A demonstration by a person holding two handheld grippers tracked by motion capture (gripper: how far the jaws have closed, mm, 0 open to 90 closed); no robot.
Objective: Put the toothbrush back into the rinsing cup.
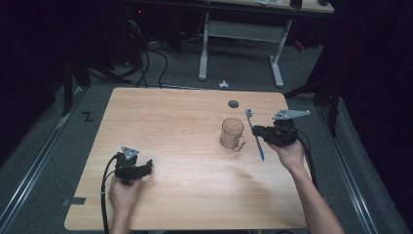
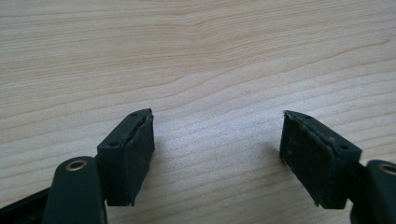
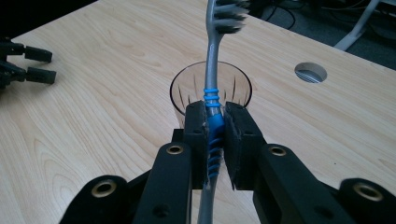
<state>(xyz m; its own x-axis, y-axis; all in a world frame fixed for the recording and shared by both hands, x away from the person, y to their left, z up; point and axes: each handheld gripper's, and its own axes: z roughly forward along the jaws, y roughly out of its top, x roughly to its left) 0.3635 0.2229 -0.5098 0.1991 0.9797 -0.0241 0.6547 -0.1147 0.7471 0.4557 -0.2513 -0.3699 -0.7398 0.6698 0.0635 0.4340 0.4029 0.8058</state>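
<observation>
Left claw (image 1: 146, 168) spread wide, low over bare wooden desk (image 1: 185, 195) near front edge, nothing between pads. Right claw (image 1: 257, 130) pinching blue-and-grey toothbrush (image 1: 255, 134) at mid-handle, bristle head away from person, just beside clear glass mug (image 1: 232, 133). Round cable hole (image 1: 233, 104) beyond mug.

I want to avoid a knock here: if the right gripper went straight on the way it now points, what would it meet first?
Probably the clear glass mug. The right gripper, shut on the toothbrush, points straight at it, and the mug stands just beyond the jaws. The brush head already reaches past the rim; how high above it is unclear.
</observation>
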